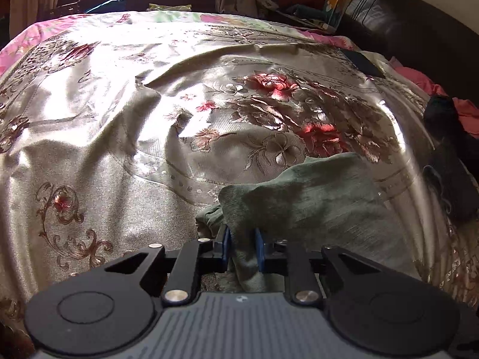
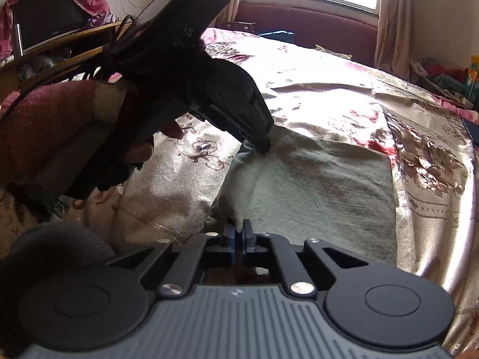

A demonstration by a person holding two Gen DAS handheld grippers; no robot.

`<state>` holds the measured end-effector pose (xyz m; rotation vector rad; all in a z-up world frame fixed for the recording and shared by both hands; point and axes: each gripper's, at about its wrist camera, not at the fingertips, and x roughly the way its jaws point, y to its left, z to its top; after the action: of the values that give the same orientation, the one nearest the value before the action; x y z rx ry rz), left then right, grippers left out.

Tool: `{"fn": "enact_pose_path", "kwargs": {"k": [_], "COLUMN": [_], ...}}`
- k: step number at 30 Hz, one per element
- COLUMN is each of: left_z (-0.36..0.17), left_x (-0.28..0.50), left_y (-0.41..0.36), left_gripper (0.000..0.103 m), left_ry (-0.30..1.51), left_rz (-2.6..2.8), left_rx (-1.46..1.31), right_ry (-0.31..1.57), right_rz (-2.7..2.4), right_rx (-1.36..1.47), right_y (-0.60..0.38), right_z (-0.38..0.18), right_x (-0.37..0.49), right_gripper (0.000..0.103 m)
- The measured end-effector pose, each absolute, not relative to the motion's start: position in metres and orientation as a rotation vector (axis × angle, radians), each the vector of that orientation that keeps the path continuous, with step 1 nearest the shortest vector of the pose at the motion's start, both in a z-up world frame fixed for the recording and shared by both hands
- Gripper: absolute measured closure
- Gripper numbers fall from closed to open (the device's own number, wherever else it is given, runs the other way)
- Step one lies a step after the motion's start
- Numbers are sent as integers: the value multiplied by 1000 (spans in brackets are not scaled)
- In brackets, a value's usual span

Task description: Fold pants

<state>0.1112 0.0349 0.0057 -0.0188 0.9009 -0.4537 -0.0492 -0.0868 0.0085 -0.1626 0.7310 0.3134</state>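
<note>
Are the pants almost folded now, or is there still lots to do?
Partly done. The green pants already lie on the bedspread as a flat, squarish shape, so at least one fold seems made. Right now the left gripper has its jaws closed on a bunch of the cloth, and the right gripper pinches the near edge. Probably left: lifting that edge over for another fold and smoothing it.

Between your left gripper's [image 1: 242, 249] matt blue pads [image 1: 260, 248] sat soft, fuzzy green cloth pants [image 1: 314, 197]; beyond your fingertips spread a glossy, satiny embroidered bedspread [image 1: 149, 119].
</note>
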Motion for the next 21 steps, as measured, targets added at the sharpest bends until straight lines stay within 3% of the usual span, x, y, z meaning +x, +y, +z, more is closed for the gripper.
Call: {"fn": "enact_pose_path", "kwargs": {"k": [3, 6, 9, 12, 14, 17, 21], "left_z": [18, 15, -12, -21, -16, -3, 17], "left_x": [118, 123, 125, 115, 111, 106, 78], "left_y": [35, 41, 45, 53, 62, 67, 66], "left_gripper": [74, 74, 72, 73, 72, 69, 55], "left_ry": [860, 849, 893, 892, 878, 852, 782], "left_rz": [-472, -456, -383, -341, -315, -268, -265], "left_rx": [-9, -10, 58, 82, 50, 55, 44], "right_ry": [659, 669, 817, 795, 766, 708, 634], "right_rz": [326, 357, 406, 420, 426, 414, 343], "right_rx": [-153, -197, -140, -86, -44, 14, 49], "right_y": [-80, -63, -59, -66, -74, -91, -118], "right_z": [27, 10, -30, -26, -14, 5, 14], "right_x": [-47, -37, -22, -24, -27, -40, -54], "right_gripper": [99, 99, 85, 83, 64, 63, 58]}}
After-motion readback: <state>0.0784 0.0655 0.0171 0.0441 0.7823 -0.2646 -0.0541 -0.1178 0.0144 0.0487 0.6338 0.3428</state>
